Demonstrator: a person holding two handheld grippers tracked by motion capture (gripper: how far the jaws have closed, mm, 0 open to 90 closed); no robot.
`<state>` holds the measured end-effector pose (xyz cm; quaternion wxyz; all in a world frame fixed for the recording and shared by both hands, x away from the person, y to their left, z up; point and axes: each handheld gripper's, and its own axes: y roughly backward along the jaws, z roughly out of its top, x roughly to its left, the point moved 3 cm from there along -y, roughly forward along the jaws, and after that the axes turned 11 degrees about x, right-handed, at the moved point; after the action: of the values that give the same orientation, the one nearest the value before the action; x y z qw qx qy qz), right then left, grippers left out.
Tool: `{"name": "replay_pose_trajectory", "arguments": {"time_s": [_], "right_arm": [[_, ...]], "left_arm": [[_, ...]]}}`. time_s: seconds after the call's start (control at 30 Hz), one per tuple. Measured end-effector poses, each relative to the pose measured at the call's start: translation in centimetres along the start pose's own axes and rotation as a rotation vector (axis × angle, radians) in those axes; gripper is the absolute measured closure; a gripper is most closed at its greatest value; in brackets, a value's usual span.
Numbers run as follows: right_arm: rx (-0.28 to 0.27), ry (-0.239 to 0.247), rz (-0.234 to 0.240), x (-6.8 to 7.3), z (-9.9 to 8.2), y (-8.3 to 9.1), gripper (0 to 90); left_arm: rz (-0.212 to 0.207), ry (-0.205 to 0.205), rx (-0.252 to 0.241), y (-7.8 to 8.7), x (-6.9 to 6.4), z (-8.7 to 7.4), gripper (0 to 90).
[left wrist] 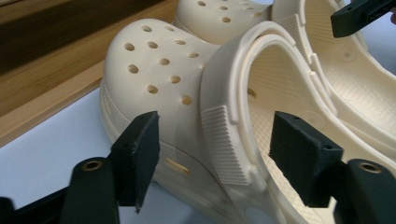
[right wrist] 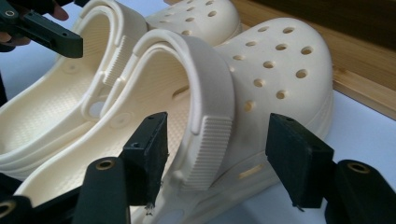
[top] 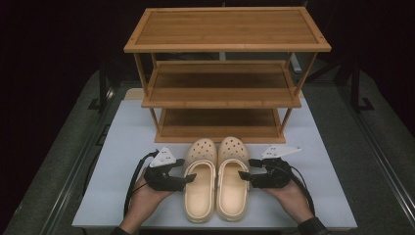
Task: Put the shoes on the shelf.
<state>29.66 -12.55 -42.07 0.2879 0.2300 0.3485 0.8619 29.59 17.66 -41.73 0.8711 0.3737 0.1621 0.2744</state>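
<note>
High view showed a pair of cream clogs side by side on the white counter (top: 122, 147), toes toward the bottom shelf of a three-tier wooden rack (top: 220, 88) that stood just behind them. The left gripper (top: 188, 177) came in from the outer side of the left clog (top: 200, 186), and the right gripper (top: 243, 176) from the outer side of the right clog (top: 232, 183), each held in a hand at the near edge of the counter. Left gripper view showed its jaws apart, straddling the outer wall of the left clog (left wrist: 187, 93) where the ribbed strap end is pinned: one jaw stood outside the shoe, the other over the footbed inside, and neither pad pressed on the wall. Right gripper view showed the same arrangement mirrored on the right clog (right wrist: 271, 79): the jaws were apart, one inside the opening, one outside, with the strap end and side wall between them and a gap on both sides. Both clogs rested flat on the counter, touching or nearly touching each other along their inner sides.
</note>
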Motion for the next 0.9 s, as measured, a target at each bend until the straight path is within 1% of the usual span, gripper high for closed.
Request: {"name": "replay_pose_trajectory", "arguments": {"time_s": [0.1, 0.17, 0.27, 0.33, 0.63, 0.73, 0.83, 0.9], "right_arm": [[0.003, -0.004, -0.011, -0.1, -0.01, -0.15, 39.0], [0.006, -0.006, -0.008, -0.12, -0.03, -0.25, 38.9], [0.004, -0.005, -0.009, -0.09, -0.01, -0.39, 39.0], [0.01, -0.001, -0.012, -0.03, -0.02, -0.5, 39.8], [0.011, 0.004, -0.005, 0.24, -0.04, -0.33, 50.2], [0.01, 0.004, -0.008, 0.32, -0.01, -0.16, 54.3], [0.009, 0.016, -0.026, 0.39, 0.03, 0.06, 59.9], [0.007, 0.021, -0.048, 0.32, 0.01, 0.28, 64.0]], "left_arm": [[0.001, -0.004, 0.012, -0.21, 0.02, -0.01, 39.2], [0.003, -0.005, 0.017, -0.35, -0.01, -0.05, 42.2], [-0.013, -0.004, 0.022, -0.39, -0.06, -0.08, 46.0], [-0.009, -0.007, 0.023, -0.37, -0.11, -0.07, 47.0], [-0.017, 0.008, 0.021, -0.06, -0.19, -0.02, 54.3], [-0.018, 0.007, 0.022, 0.1, -0.26, 0.04, 57.8], [-0.012, 0.007, 0.023, 0.28, -0.34, 0.1, 61.6], [-0.009, 0.004, 0.024, 0.45, -0.29, 0.11, 64.5]]}}
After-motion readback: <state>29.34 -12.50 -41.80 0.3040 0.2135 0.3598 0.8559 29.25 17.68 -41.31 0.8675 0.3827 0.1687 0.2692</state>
